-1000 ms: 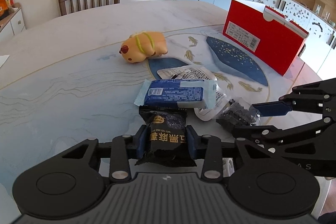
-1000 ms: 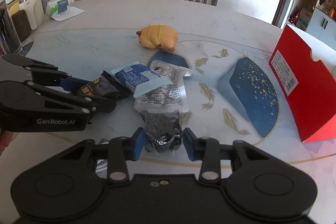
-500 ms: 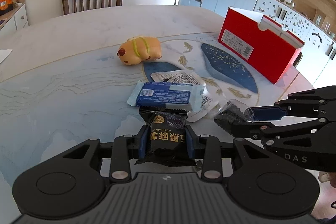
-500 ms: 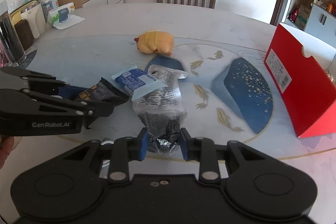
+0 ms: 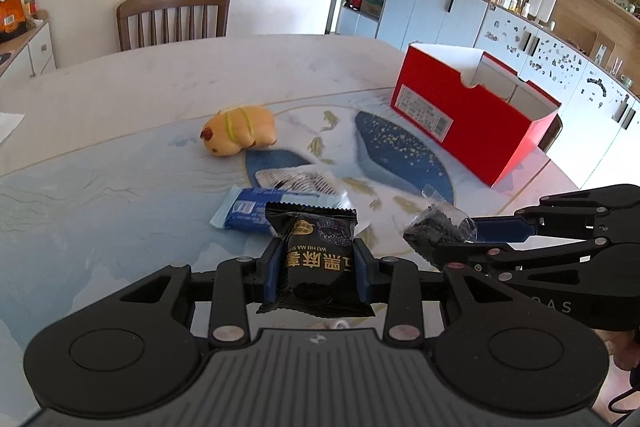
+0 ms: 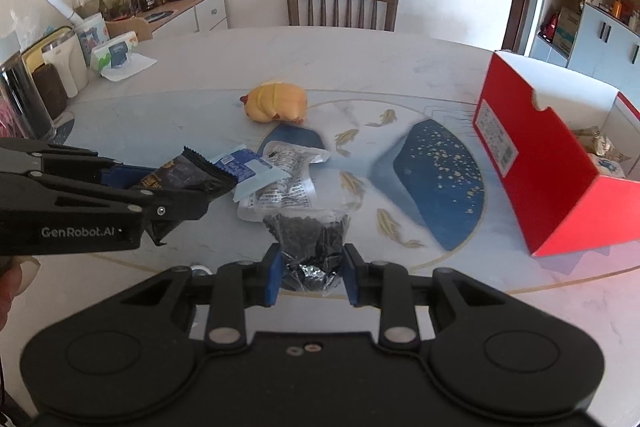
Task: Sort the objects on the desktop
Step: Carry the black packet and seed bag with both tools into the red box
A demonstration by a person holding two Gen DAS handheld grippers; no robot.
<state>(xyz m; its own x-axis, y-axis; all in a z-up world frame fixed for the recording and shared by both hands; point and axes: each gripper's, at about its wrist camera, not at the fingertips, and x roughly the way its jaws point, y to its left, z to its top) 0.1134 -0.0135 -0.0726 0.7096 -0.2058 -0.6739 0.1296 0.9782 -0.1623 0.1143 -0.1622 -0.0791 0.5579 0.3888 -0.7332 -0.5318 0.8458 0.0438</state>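
The left hand-held gripper (image 5: 316, 267) is clamped on a black snack packet (image 5: 314, 259), lifted off the bench (image 5: 120, 115). The right hand-held gripper (image 6: 309, 273) pinches a clear bag of dark seeds (image 6: 310, 247). A red box (image 6: 532, 163) stands open at right.

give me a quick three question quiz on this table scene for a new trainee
1. True or false: the left claw is shut on a black snack packet.
2. What does the right claw hold? A) the blue packet B) a clear bag of dark bits C) the yellow toy
3. Fill in: the red box on the table is open at the ____.

Key: 1 true. 2 B: the clear bag of dark bits; the blue packet and yellow toy lie on the table. 3 top.
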